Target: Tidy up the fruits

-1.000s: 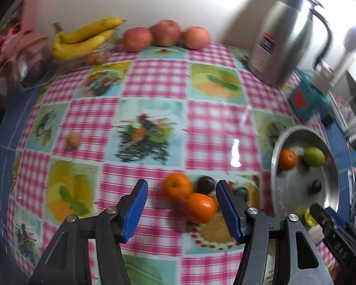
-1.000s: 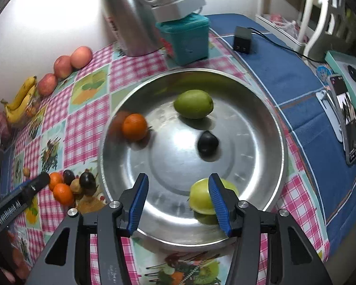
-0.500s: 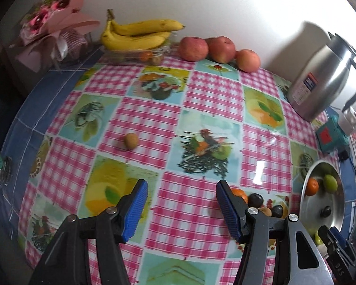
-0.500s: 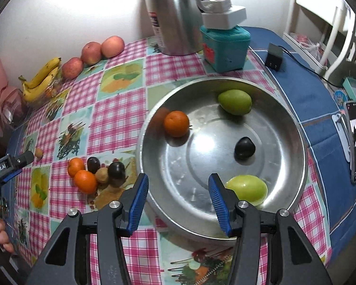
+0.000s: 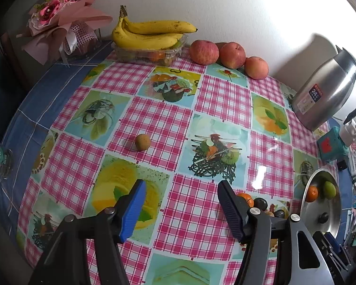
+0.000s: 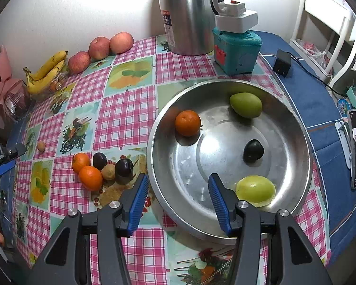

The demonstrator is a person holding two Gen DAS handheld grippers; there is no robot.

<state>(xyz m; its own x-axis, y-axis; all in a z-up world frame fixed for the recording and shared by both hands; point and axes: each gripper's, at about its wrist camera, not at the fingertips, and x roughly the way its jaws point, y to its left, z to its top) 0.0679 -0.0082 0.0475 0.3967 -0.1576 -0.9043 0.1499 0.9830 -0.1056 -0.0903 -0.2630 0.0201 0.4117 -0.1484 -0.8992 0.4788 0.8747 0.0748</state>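
While we look through the left wrist view, the left gripper [image 5: 179, 205] has nothing between its jaws, which are opening over bare tablecloth [image 5: 222, 97]. The small brown fruit [image 5: 142, 142] lies alone up and left of the fingers, near the frame's centre, round with no long axis.

In the right wrist view, our right gripper [image 6: 175, 199] stands apart and empty over the steel bowl's [image 6: 306, 142] near rim. The fruit sits far at mid-left, so we judge the left hand nearer.
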